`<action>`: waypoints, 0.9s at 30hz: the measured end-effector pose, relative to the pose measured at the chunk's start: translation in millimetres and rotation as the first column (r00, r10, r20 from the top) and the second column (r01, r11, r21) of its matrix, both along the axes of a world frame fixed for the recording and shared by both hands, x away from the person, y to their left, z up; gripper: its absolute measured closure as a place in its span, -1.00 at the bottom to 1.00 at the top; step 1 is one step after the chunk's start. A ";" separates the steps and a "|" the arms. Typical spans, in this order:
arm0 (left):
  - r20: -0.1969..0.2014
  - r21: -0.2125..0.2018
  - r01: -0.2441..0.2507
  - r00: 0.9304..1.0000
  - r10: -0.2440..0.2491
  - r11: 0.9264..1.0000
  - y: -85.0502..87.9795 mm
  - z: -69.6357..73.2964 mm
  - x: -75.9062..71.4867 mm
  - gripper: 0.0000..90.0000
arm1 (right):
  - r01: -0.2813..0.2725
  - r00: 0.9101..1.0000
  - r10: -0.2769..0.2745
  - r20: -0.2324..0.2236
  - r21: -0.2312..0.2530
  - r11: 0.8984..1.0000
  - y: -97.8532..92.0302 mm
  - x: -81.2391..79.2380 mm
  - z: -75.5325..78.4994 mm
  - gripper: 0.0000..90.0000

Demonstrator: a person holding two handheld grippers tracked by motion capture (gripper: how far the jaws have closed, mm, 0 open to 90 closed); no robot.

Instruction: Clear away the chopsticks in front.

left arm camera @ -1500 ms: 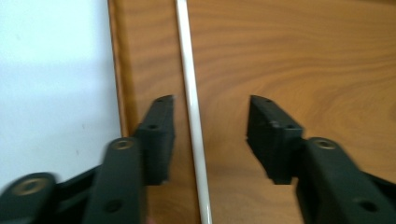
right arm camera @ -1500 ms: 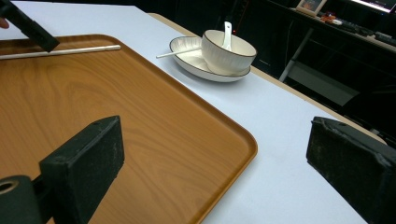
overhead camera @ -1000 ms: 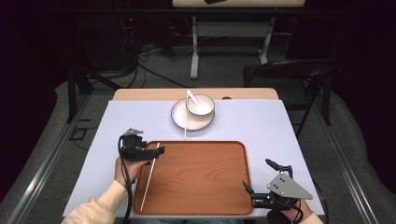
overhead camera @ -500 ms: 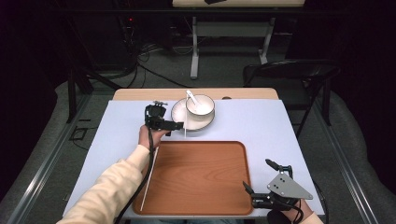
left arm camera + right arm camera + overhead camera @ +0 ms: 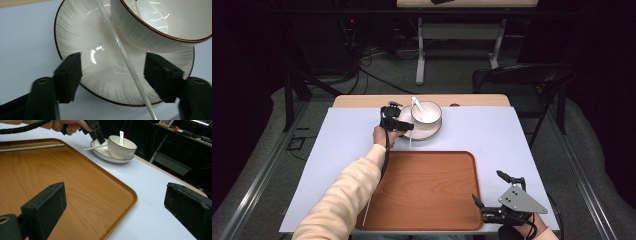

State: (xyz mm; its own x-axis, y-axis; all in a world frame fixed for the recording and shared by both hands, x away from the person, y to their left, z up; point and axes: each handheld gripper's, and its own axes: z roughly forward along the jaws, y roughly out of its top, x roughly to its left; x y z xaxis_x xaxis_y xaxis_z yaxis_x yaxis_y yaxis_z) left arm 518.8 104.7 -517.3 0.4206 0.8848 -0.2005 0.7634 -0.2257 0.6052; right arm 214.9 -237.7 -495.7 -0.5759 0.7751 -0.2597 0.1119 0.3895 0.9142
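A white ribbed plate (image 5: 432, 134) (image 5: 105, 82) with a brown rim sits at the table's far middle. It carries a matching bowl (image 5: 428, 116) (image 5: 160, 22) with a white spoon (image 5: 416, 103) in it. A white chopstick (image 5: 410, 137) (image 5: 125, 58) lies across the plate's near side. My left gripper (image 5: 402, 125) (image 5: 113, 62) is at the plate's left edge. Its jaws have just been closing and stand apart either side of the chopstick, over the plate, with neither pad touching anything. My right gripper (image 5: 486, 186) (image 5: 115, 195) rests wide open at the tray's near right corner, holding nothing.
A brown wooden tray (image 5: 427, 200) (image 5: 62, 182) lies at the near middle on a pale blue mat (image 5: 347, 150). A second chopstick (image 5: 371, 202) (image 5: 32, 147) rests along the tray's left edge. A black chair (image 5: 522, 80) stands beyond the table's far right corner.
My left gripper has travelled from the tray's left side forward to the plate, and its jaws now flank the chopstick there. The right gripper has stayed put.
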 end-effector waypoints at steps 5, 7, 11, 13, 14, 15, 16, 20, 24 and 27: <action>-0.009 -0.006 0.003 1.000 -0.003 1.000 -1.9 -3.1 2.5 -0.06 | 0.000 1.000 0.000 -0.001 -0.002 1.000 0.2 0.1 0.0 -0.92; -0.007 -0.022 0.007 1.000 -0.007 1.000 -3.0 -3.9 3.6 0.00 | -0.001 1.000 0.001 0.000 -0.001 1.000 0.1 0.0 0.1 -0.92; -0.008 -0.003 0.008 1.000 -0.008 1.000 -7.7 -5.6 5.7 0.13 | 0.000 1.000 0.000 0.000 0.000 1.000 0.0 0.0 0.0 -0.92; -0.019 0.003 -0.012 1.000 0.012 1.000 -8.3 -7.3 7.8 0.22 | 0.000 1.000 0.000 0.001 0.001 1.000 -0.2 -0.1 0.0 -0.92; -0.020 0.006 -0.023 1.000 0.023 1.000 -8.3 -7.6 8.1 0.26 | 0.000 1.000 0.000 0.000 0.002 1.000 -0.2 -0.1 0.0 -0.92; -0.019 0.005 -0.029 0.999 0.029 1.000 -8.6 -8.1 8.3 0.31 | 0.001 1.000 -0.001 0.000 0.002 1.000 -0.2 -0.1 0.0 -0.92; -0.024 0.009 -0.032 0.999 0.033 0.999 -8.5 -8.2 8.3 0.33 | 0.000 1.000 0.000 -0.001 0.002 1.000 -0.4 -0.1 0.0 -0.92; -0.031 0.021 -0.043 0.999 0.044 0.999 -7.6 -8.1 8.6 0.38 | -0.002 1.000 0.002 0.000 0.002 1.000 -0.4 -0.2 0.0 -0.92; -0.033 0.029 -0.053 0.998 0.054 0.998 -8.4 -6.8 13.3 0.32 | -0.001 1.000 0.001 0.000 0.002 1.000 -0.3 -0.2 0.1 -0.92; -0.040 0.040 -0.057 0.997 0.058 0.998 -9.7 -6.6 16.7 0.32 | -0.002 1.000 0.002 0.001 0.000 1.000 -0.2 -0.2 0.1 -0.92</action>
